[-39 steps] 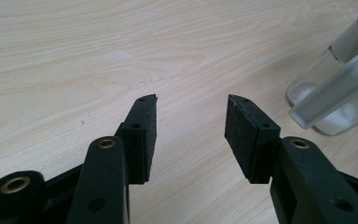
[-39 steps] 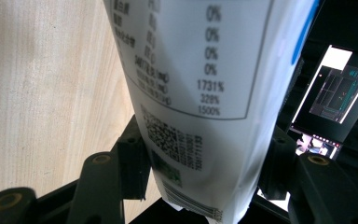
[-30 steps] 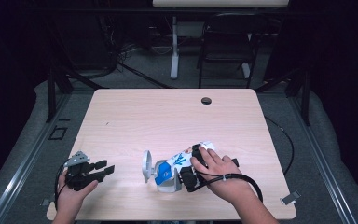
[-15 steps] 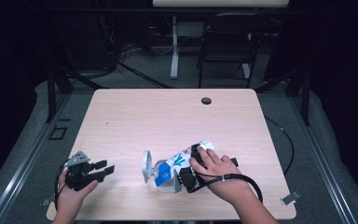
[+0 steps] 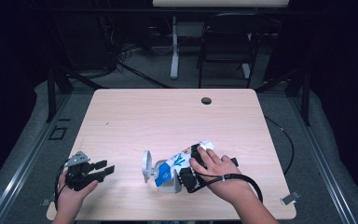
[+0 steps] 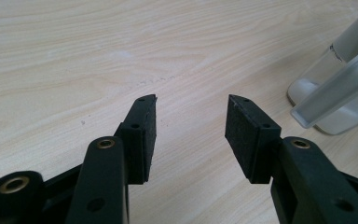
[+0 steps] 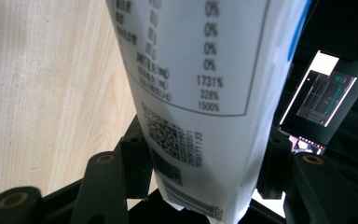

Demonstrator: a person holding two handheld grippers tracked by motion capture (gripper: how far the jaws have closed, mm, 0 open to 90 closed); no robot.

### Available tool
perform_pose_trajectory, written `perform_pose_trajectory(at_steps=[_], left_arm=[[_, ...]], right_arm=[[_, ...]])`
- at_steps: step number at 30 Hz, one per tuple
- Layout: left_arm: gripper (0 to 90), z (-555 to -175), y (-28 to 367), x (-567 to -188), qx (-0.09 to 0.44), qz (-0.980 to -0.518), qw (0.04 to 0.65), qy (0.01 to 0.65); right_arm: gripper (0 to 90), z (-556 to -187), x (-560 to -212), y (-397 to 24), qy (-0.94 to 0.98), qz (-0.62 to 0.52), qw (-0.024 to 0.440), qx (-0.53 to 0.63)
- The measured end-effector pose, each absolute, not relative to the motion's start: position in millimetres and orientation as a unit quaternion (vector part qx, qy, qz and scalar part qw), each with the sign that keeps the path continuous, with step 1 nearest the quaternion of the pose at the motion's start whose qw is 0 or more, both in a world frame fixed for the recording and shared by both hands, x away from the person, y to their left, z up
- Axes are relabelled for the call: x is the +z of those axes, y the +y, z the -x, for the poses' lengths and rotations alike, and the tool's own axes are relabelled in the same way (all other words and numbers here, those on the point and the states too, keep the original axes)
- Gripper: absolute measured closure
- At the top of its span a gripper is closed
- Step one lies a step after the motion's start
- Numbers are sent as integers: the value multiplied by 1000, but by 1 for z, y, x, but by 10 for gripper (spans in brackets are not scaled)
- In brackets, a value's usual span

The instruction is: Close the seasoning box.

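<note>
The right gripper (image 5: 186, 175) is laid low near the table's (image 5: 168, 116) near edge, hand draped over it, jaws clamped on a white-and-blue pouch (image 5: 177, 163) tilted against a clear stand (image 5: 148, 167). At near left, the left gripper (image 5: 103, 170) is held level, jaws parted, nothing between.

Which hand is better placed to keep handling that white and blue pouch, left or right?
Right. The right gripper already has the white and blue pouch between its jaws, tilted against a clear stand. The left gripper is open over bare table, off to the pouch's left.
</note>
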State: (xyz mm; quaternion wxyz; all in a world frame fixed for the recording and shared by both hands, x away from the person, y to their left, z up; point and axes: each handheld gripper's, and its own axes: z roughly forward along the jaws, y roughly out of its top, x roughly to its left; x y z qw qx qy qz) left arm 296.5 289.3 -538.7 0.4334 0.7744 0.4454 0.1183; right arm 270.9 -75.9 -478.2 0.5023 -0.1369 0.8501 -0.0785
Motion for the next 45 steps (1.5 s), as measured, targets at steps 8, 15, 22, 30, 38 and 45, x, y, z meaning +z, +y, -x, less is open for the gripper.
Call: perform_pose_trajectory(at_steps=[8,15,22,30,38,45], left_arm=[[537,-297,290,-539,117,-774,434,446],[537,-297,290,-539,117,-775,432,447],[537,-297,290,-539,118,-772,434,449],[538,-297,290,-539,118,-774,432,448],[537,-297,291,-539,116,-774,432,449],[537,-297,291,-539,116,-774,432,449]], right_arm=[[501,-272,-478,-76,849,141,504,-76],[506,-271,-478,-76,848,142,504,-77],[510,-271,-478,-76,846,146,506,-78],[518,-270,-477,-75,844,148,509,-85],[527,-270,-477,-76,844,151,509,-78],[538,-268,-476,-75,840,153,514,-83]])
